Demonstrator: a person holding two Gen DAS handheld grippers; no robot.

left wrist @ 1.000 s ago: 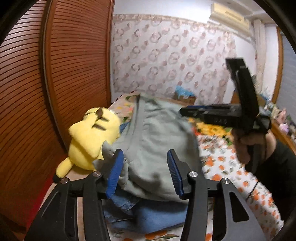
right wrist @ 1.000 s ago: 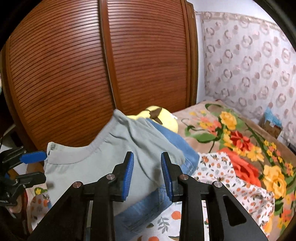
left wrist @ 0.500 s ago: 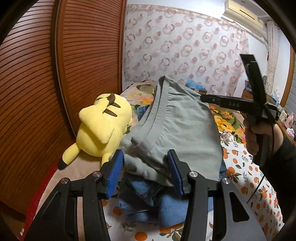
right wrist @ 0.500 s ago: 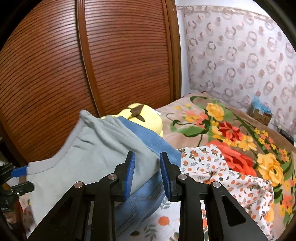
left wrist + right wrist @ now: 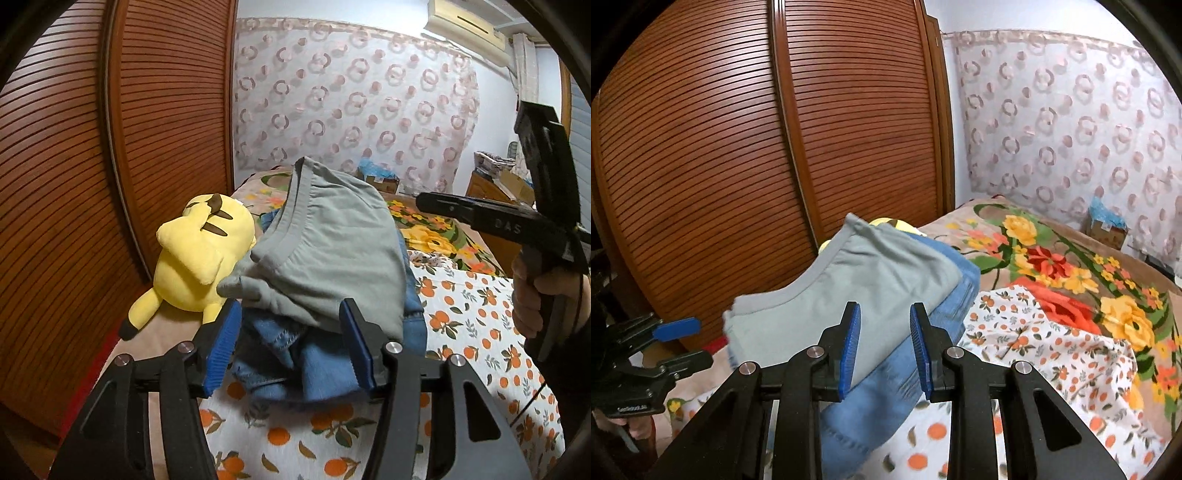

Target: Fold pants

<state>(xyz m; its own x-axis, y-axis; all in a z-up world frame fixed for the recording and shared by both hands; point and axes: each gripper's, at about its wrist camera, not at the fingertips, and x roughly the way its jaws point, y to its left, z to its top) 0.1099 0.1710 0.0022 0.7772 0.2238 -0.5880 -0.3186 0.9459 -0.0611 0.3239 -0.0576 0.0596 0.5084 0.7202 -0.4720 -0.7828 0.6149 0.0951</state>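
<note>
Right gripper [image 5: 424,201] reads "DAS"; left gripper [image 5: 291,345] opening.

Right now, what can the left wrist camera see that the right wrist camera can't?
Only the left wrist view shows the whole yellow plush toy, the air conditioner and the person's hand holding the right gripper. Only the right wrist view shows the big red flower on the blanket. Both show the grey pants on the blue jeans, plus the wooden wardrobe.

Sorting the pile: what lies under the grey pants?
Blue jeans lie under the grey pants, on the orange-print sheet. Anything deeper is covered.
</note>
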